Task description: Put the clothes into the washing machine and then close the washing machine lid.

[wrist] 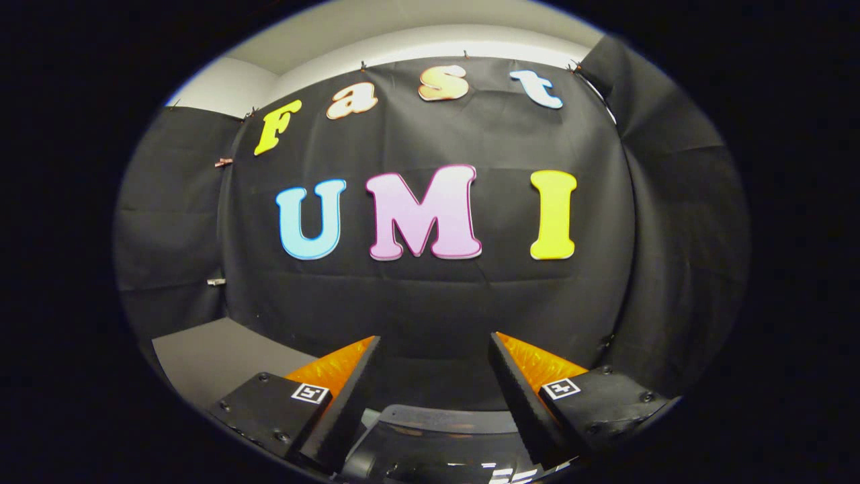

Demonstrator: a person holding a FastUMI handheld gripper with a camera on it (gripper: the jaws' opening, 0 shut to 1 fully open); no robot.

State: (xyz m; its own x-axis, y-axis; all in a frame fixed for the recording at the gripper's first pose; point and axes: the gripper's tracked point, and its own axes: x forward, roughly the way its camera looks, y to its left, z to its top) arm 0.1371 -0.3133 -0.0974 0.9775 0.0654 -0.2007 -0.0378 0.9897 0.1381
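Two fingers (pixel 363 376) of the gripper (pixel 433 343) stand wide apart with nothing between them, aimed level at the black cloth wall (pixel 430 296) far ahead. Low between the fingers, near the camera, a dark glossy curved surface (pixel 443 444) shows; it may be the washer's top or lid, but I cannot tell, nor whether it is open or closed. A grey table (pixel 215 356) lies at the near left. No clothes can be made out from here. This raised, empty pose fits either heading toward the clothes or backing off after closing the lid; the step in hand is unsettled.
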